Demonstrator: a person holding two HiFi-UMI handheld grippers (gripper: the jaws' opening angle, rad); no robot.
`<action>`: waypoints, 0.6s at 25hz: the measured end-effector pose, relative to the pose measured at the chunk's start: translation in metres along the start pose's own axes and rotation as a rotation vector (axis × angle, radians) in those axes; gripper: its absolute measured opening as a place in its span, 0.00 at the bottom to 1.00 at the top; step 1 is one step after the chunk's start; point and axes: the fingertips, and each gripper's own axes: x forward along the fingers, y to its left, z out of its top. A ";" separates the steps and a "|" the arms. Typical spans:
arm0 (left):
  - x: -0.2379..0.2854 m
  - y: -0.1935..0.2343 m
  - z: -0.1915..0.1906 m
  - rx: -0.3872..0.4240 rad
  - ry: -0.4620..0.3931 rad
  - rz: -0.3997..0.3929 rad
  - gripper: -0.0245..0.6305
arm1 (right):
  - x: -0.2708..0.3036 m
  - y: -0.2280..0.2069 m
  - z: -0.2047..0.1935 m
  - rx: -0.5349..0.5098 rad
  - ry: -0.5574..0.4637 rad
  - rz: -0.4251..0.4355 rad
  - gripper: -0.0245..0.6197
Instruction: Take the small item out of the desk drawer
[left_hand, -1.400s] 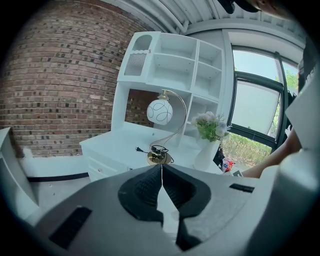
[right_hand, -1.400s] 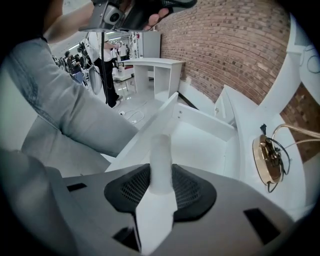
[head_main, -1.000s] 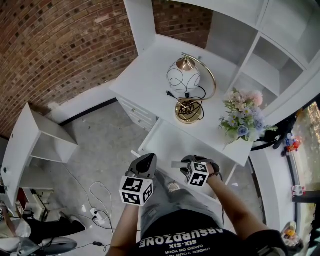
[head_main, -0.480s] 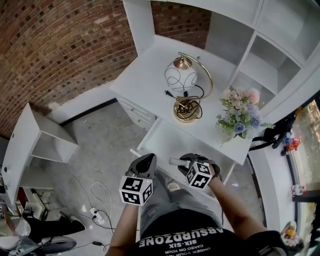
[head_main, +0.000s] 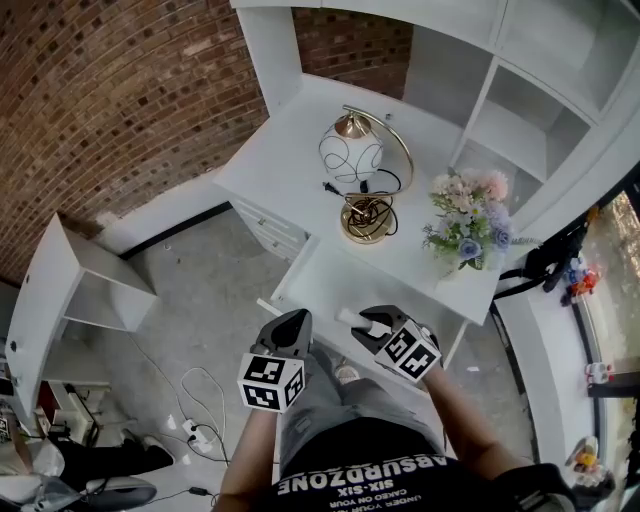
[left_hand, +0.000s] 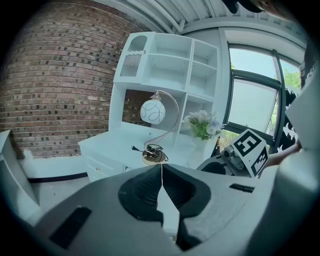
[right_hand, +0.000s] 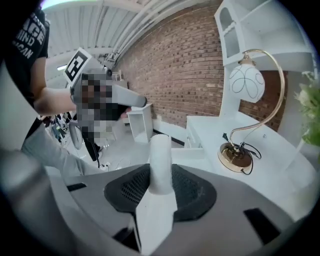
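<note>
My right gripper (head_main: 366, 329) (right_hand: 161, 186) is shut on a small white cylinder (right_hand: 161, 161) (head_main: 349, 318), which stands up between the dark pads. It hangs above the open white desk drawer (head_main: 330, 282), over the drawer's near edge. My left gripper (head_main: 292, 327) (left_hand: 161, 186) is shut with nothing in it, its pads meeting. It hovers left of the right gripper, by the drawer's near left corner.
On the white desk (head_main: 290, 160) stand a globe lamp with a brass base (head_main: 362, 215) and a vase of flowers (head_main: 465, 225). White shelving (head_main: 520, 90) rises behind. A low white shelf unit (head_main: 70, 290) and cables (head_main: 195, 400) sit on the grey floor at left, before a brick wall.
The right gripper has risen with the white cylinder and rolled, so its marker cube now faces differently. The left gripper has stayed in place.
</note>
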 end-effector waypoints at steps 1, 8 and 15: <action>0.000 -0.002 0.000 0.002 0.001 -0.003 0.04 | -0.004 0.000 0.004 0.020 -0.017 -0.005 0.25; -0.003 -0.017 -0.002 -0.027 -0.014 -0.026 0.04 | -0.029 -0.002 0.026 0.163 -0.147 -0.062 0.25; -0.006 -0.033 -0.003 -0.010 -0.012 -0.049 0.04 | -0.056 0.000 0.045 0.357 -0.321 -0.076 0.25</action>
